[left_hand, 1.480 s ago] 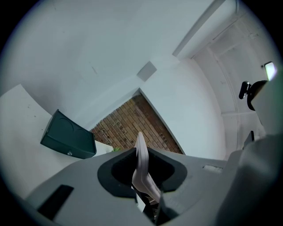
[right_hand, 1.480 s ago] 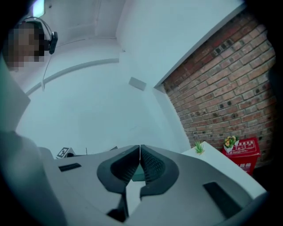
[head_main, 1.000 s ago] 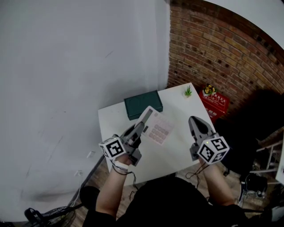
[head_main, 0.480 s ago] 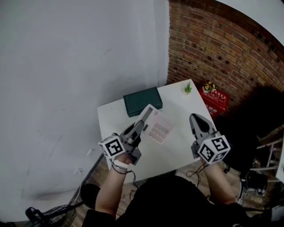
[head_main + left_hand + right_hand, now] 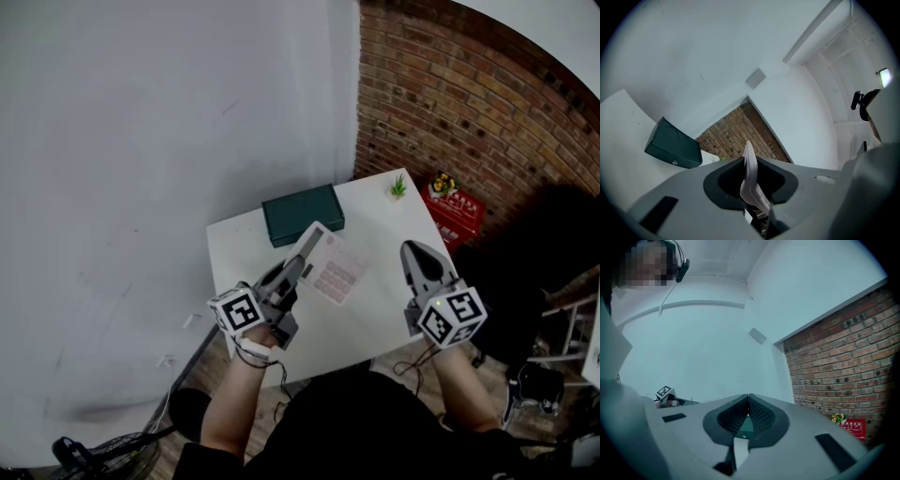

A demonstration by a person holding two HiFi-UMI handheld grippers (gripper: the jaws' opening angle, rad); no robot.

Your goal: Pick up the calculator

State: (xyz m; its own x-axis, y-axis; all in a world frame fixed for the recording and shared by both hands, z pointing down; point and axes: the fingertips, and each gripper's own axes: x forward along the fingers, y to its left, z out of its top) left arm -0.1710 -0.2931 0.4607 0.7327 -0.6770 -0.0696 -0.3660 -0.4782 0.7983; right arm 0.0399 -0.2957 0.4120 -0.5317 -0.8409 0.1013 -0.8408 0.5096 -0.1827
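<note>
A pale pink calculator hangs above the white table, and my left gripper is shut on its left edge. In the left gripper view the calculator shows edge-on, pinched between the jaws of the left gripper. My right gripper is held over the table's right side, apart from the calculator, with its jaws shut and nothing in them. The right gripper shows its closed jaws against the white wall.
A dark green box lies at the back of the table, also seen as the green box. A small green plant stands at the far right corner. A red case sits below a brick wall.
</note>
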